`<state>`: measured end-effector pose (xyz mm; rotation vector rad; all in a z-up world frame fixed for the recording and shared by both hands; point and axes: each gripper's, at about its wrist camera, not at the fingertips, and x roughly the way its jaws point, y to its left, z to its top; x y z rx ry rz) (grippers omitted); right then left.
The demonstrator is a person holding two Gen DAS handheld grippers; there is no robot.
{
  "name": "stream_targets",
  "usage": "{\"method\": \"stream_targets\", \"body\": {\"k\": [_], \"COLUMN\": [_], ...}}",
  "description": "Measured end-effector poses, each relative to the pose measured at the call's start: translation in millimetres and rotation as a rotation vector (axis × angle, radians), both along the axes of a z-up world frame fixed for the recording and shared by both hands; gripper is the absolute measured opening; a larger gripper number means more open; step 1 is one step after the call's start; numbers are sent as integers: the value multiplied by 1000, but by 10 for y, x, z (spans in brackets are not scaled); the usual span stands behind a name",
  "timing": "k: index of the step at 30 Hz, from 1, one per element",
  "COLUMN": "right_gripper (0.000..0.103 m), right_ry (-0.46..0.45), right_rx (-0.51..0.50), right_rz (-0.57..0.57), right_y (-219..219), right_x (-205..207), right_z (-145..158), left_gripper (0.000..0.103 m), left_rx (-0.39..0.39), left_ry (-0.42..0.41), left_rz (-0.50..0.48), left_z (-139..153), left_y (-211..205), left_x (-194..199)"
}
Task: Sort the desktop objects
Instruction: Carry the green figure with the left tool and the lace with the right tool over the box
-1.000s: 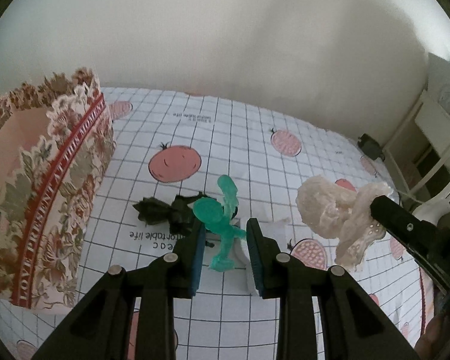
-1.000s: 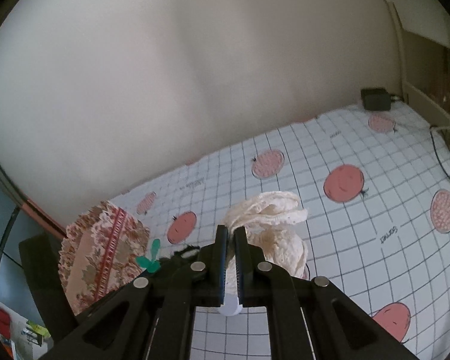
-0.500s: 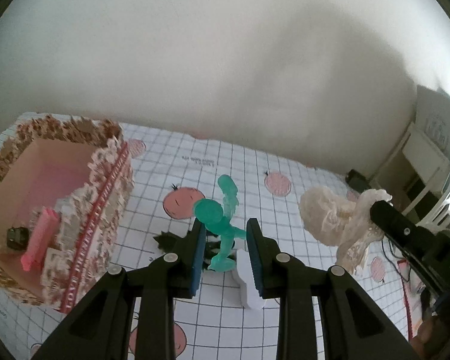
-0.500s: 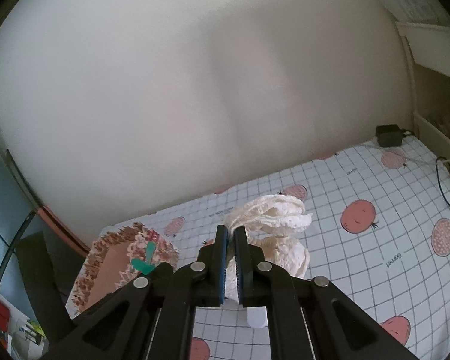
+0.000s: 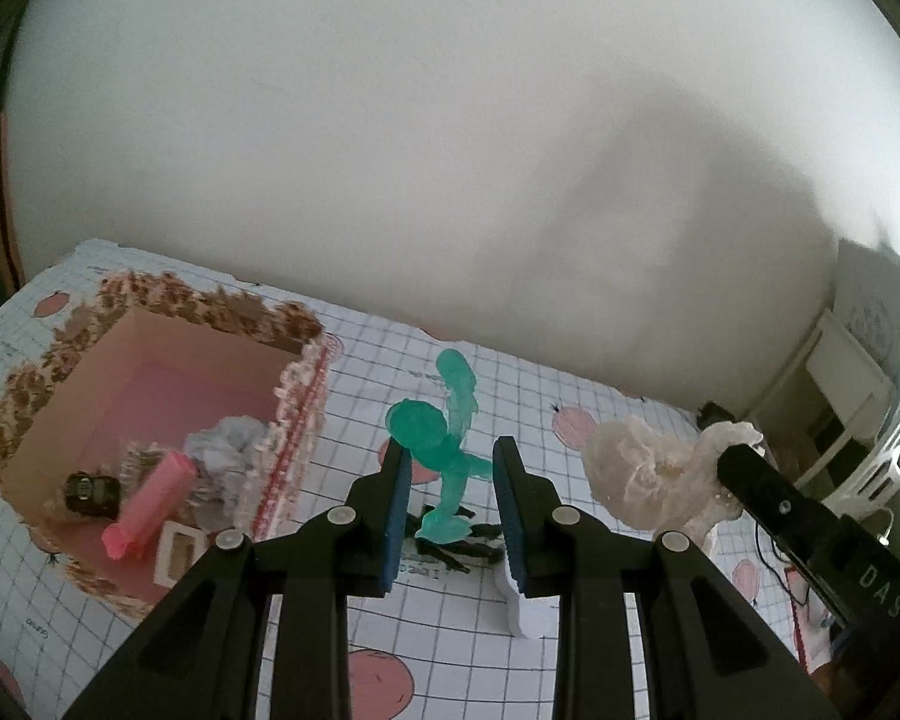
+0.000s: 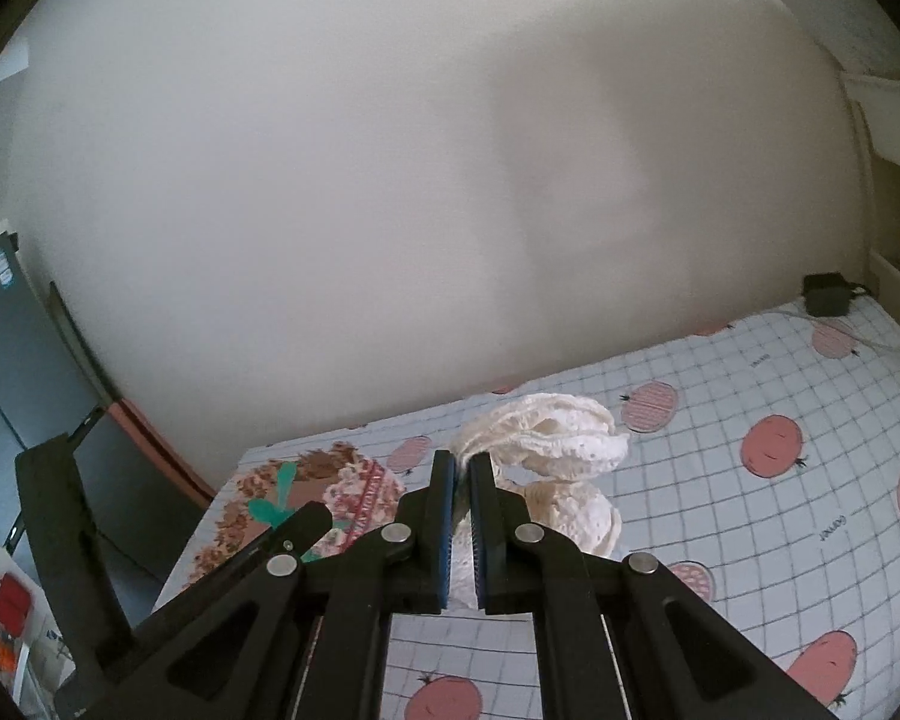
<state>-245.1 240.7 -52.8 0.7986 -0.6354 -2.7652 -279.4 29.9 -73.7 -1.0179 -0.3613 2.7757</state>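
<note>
My left gripper (image 5: 450,468) is shut on a teal toy figure (image 5: 444,450), which hangs between the blue pads above the table. To its left stands a floral box (image 5: 306,420) with a pink inside. It holds a pink tube (image 5: 150,504), a small black item, crumpled grey stuff and a white frame. My right gripper (image 6: 462,468) is shut on a cream lace cloth (image 6: 546,444) that droops over the checked tablecloth. In the left wrist view that cloth (image 5: 648,474) hangs at the right. The right wrist view shows the teal figure (image 6: 270,504) over the box (image 6: 354,492).
A black tangled object (image 5: 456,546) and a white piece (image 5: 516,600) lie on the tablecloth under the left gripper. A black adapter (image 6: 828,294) with a cable sits at the far right edge. White shelving (image 5: 846,372) stands beyond the table's right side.
Both grippers have risen with the figure and the cloth still held. The box's inside has come into view on the left. The black object and white piece stayed on the table.
</note>
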Motion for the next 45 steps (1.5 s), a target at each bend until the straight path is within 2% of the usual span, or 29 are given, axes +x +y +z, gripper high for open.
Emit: {"method": "stream_targets", "body": {"k": [13,27,45], "right_gripper": [6,6,6], "right_ry": [41,77,104], "right_rx": [-9,15,60], "right_rz": [87,216,336], "right_y": [-449,-1106,-1746], "right_x": [47,78,208], "right_z": [109,179,125], "left_gripper": [29,29,29], "left_rx": [46,89,153], "left_ry": [68,68,44], "left_rz": [111,224,308], "left_z": [196,189,85], "left_y": [-532,-1132,-1672], "left_x": [170,294,327]}}
